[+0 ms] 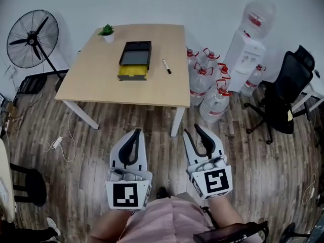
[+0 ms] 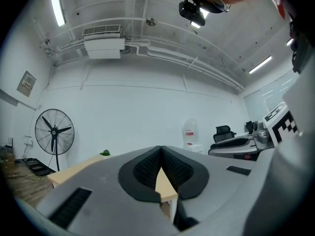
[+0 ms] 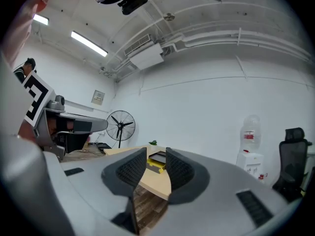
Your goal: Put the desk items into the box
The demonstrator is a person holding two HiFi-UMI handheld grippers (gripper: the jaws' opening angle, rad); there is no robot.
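Water jugs (image 1: 206,87) beside table (image 1: 93,75) with box (image 1: 135,58)

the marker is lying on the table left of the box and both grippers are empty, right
Not quite: the marker lies on the table right of the box, not left, as the head view shows. The left gripper and right gripper are indeed empty.
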